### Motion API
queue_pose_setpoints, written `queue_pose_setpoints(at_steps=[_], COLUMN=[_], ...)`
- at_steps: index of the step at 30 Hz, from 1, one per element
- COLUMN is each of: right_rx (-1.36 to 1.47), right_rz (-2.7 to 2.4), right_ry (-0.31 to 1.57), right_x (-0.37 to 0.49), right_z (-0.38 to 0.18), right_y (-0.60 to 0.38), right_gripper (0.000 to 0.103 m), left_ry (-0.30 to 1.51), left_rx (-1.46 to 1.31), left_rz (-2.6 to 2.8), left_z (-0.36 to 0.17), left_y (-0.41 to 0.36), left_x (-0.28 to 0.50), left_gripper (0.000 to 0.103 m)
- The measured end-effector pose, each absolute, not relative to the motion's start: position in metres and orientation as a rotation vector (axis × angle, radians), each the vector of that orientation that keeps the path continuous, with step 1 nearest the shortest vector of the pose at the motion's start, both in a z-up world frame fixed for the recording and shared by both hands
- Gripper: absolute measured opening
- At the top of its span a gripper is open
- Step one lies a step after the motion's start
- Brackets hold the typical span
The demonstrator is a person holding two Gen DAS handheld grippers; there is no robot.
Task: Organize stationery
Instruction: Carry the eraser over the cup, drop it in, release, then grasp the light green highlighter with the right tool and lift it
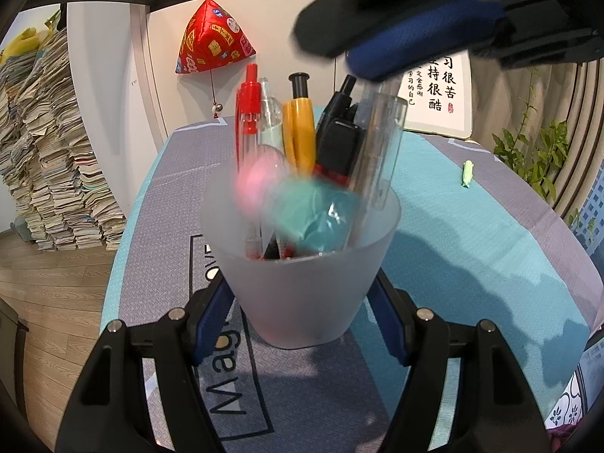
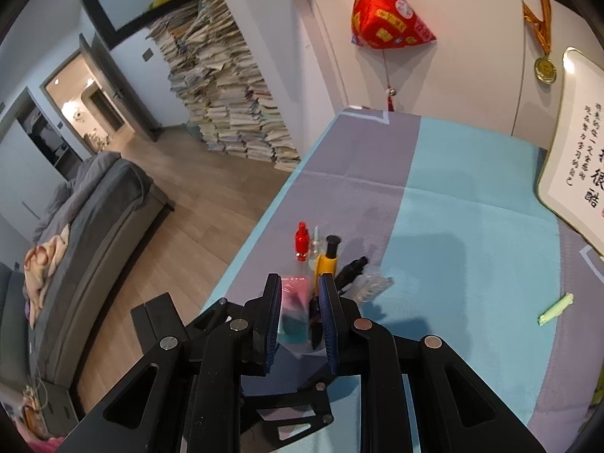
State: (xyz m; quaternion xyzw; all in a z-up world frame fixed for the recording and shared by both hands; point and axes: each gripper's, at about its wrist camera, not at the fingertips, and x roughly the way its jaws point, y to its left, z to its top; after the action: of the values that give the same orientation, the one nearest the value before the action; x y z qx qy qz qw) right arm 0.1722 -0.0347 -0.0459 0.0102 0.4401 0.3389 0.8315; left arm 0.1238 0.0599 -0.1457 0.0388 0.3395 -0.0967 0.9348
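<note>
Left hand-held gripper [image 1: 298, 294] clamps the frosted cup [image 1: 302, 264] of pens [image 1: 298, 128].

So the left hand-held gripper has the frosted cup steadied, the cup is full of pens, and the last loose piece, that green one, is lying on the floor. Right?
Not quite. The green piece lies on the table mat, not the floor; both wrist views show it there. The rest holds: the left hand-held gripper brackets the frosted cup, which is full of pens.

A home living room; grey sofa [image 2: 102, 204], wood floor [image 2: 211, 188], stacked books [image 2: 226, 102], red hanging ornament [image 2: 389, 19]
</note>
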Motion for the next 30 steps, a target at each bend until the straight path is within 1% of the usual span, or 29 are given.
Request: queue_pose_setpoints(at_steps=[5, 9, 12, 17, 22, 24, 25, 26, 27, 30], right_rx=[0.06, 0.137, 0.186, 0.323, 0.458, 0.493, 0.502, 0.507, 0.516, 0.525], right_rz=[0.682, 0.544, 0.332, 0.098, 0.035, 0.024, 0.015, 0.004, -0.005, -0.031], right_ry=[0.876, 0.865, 0.907, 1.062, 1.149, 1.166, 1.174, 1.18, 1.183, 1.189], right_x=[0.169, 0.184, 0.204, 0.239, 0.253, 0.256, 0.259, 0.262, 0.265, 0.276], right_z=[-0.026, -0.022, -0.036, -0.092, -0.132, -0.14, -0.144, -0.146, -0.148, -0.154], right_y=[-0.064, -0.117, -0.167, -0.238, -0.267, -0.271, -0.271, -0.27, -0.271, -0.267], right_gripper=[0.021, 0.022, 0.023, 0.023, 0.023, 0.023, 0.024, 0.03, 0.032, 0.033], left_ry=[0.694, 0.695, 0.695, 0.695, 0.696, 0.696, 0.696, 0.696, 0.696, 0.696], left_rx=[0.079, 0.079, 0.079, 0.079, 0.077, 0.077, 0.077, 0.077, 0.077, 0.077], left_rz=[-0.198, -0.198, -0.198, -0.198, -0.199, -0.199, -0.199, -0.199, -0.199, -0.199], left_z=[-0.146, -0.146, -0.146, -0.146, -0.146, -0.146, -0.146, -0.146, -0.146, -0.146], left_y=[0.059, 0.059, 0.059, 0.059, 0.059, 0.058, 0.058, 0.058, 0.058, 0.058], left_x=[0.124, 0.124, 0.124, 0.124, 0.125, 0.124, 0.125, 0.125, 0.125, 0.125], left_gripper=[0.068, 0.068, 0.068, 0.068, 0.068, 0.068, 0.068, 0.068, 0.068, 0.068])
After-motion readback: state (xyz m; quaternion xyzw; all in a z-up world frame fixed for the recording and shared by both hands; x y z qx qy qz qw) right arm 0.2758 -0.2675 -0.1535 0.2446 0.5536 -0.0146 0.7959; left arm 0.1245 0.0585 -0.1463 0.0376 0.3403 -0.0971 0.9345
